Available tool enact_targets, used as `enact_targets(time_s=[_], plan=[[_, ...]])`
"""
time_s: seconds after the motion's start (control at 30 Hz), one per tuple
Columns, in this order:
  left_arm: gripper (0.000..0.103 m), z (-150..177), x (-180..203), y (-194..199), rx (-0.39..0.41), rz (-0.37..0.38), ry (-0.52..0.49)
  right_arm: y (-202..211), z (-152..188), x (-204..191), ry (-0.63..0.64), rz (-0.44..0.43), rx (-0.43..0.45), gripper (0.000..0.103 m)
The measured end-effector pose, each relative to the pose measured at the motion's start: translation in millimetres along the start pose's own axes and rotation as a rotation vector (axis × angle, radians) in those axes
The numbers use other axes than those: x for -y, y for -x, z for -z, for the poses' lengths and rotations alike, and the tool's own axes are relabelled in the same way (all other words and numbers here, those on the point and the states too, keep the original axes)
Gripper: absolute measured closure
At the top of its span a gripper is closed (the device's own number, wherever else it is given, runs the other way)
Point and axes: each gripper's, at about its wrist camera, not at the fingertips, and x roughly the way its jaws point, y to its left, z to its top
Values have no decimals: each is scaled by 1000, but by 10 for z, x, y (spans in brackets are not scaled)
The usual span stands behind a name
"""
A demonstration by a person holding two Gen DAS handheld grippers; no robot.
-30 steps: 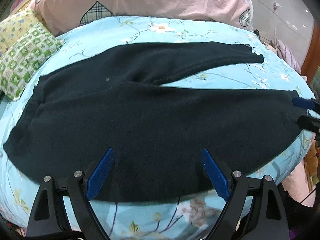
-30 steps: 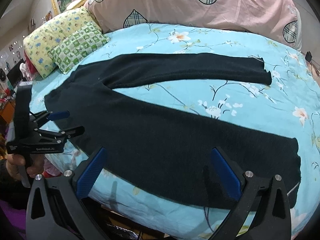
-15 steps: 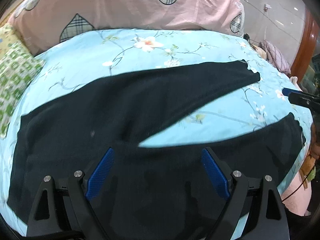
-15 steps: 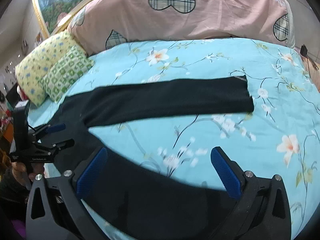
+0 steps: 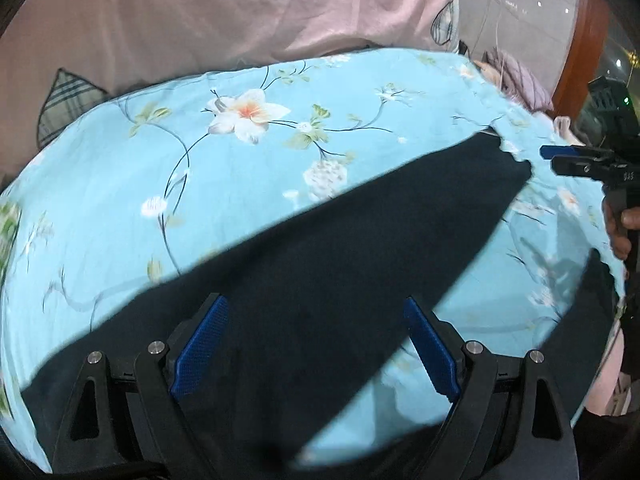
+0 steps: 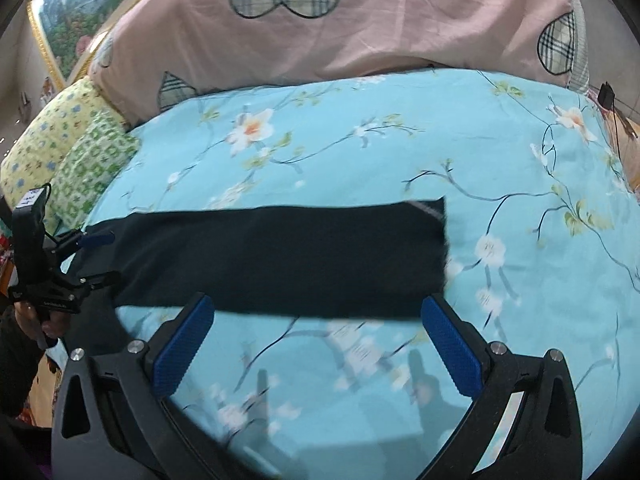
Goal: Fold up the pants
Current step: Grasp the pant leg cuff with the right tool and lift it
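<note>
The black knitted pants (image 5: 340, 280) lie spread flat on the bed's light-blue floral sheet (image 5: 240, 168), one leg stretching straight across the sheet in the right wrist view (image 6: 280, 256). The left claw (image 5: 316, 344) is released, its blue-padded fingers (image 5: 200, 346) wide apart over the dark cloth. The right claw (image 6: 320, 344) is likewise released, above bare sheet just beside the leg's near edge. A pink quilt with plaid hearts (image 6: 360, 28) is heaped behind.
</note>
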Motion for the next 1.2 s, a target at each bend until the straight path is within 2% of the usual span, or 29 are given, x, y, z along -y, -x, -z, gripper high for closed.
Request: enact_targets(time_s=[0.13, 0.37, 0.57, 0.67, 0.7, 0.73, 0.77, 0.8, 0.83, 0.87, 0.93, 1.2], plan=[[13, -269, -150, -353, -59, 49, -32, -205, -173, 328, -59, -3, -26, 1], [13, -613, -234, -765, -100, 161, -82, -500, -382, 649, -58, 46, -78, 11], [17, -775, -169, -1183, -177, 198, -150, -797, -496, 778, -52, 38, -130, 27], [20, -782, -110, -1299, -205, 217, -177, -849, -511, 750, -26, 36, -132, 40], [23, -775, -88, -1303, -208, 233, -181, -848, -518, 735, -21, 22, -131, 52], [32, -767, -57, -1304, -213, 257, -188, -845, -522, 727, -21, 9, -131, 62], [47, -758, -38, -1301, -215, 276, -191, -845, -529, 720, -25, -1, -130, 64], [56, -743, -19, -1285, -220, 306, -190, -833, -526, 714, -25, -5, -126, 69], [80, -723, -1, -1266, -230, 345, -182, -818, -521, 708, -22, -7, -120, 76], [94, -706, 16, -1249, -241, 379, -168, -811, -520, 699, -22, -10, -116, 80], [96, -688, 56, -1207, -225, 363, -173, -779, -505, 706, -38, -31, -109, 88], [98, -360, 321, -542, -87, 381, -161, -393, -307, 528, -37, -77, -52, 91]])
